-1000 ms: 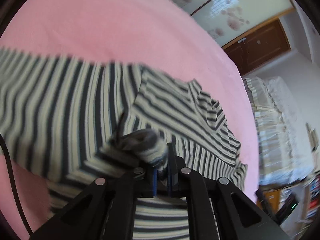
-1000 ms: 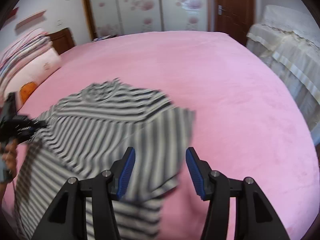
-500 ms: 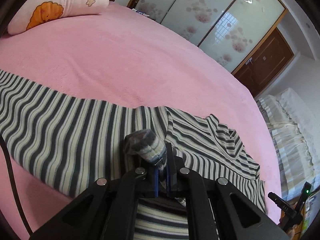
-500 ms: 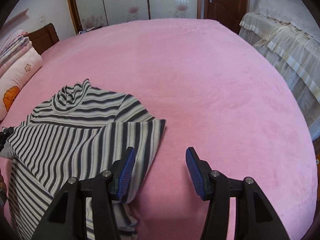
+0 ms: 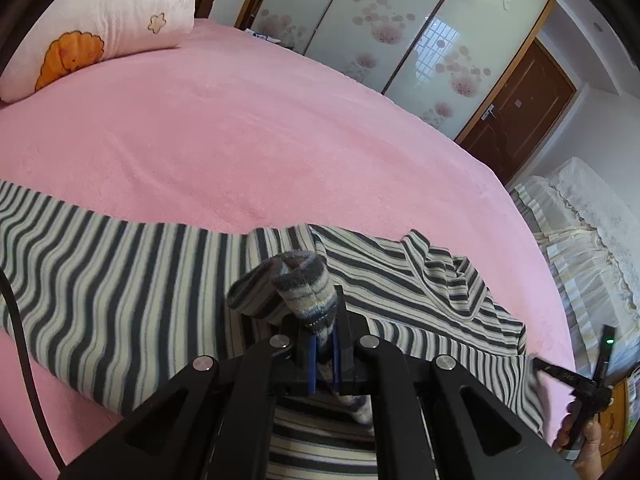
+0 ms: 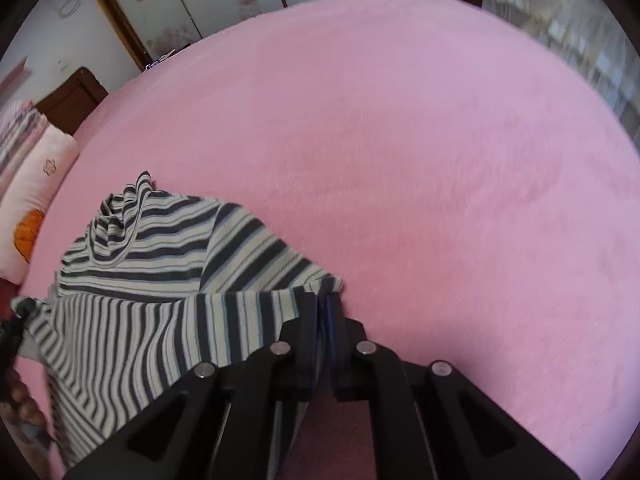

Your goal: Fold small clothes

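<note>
right gripper (image 6: 322, 312): now clamped on shirt (image 6: 160, 264) edge, open earlier | left gripper (image 5: 325, 344): still pinching bunched sleeve (image 5: 296, 288)

The top (image 5: 120, 280) was soft ribbed knit; the blanket (image 5: 240, 140) matt fleece; the wardrobe doors (image 5: 400, 40) glossy.

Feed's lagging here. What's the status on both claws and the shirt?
Left claw shut on a bunched cuff. Right claw just closed on the shirt edge. Shirt partly folded on the pink bed. Nothing in the way.

R tool (image 6: 322, 312) prob. clamped on striped top (image 6: 168, 240) edge.
</note>
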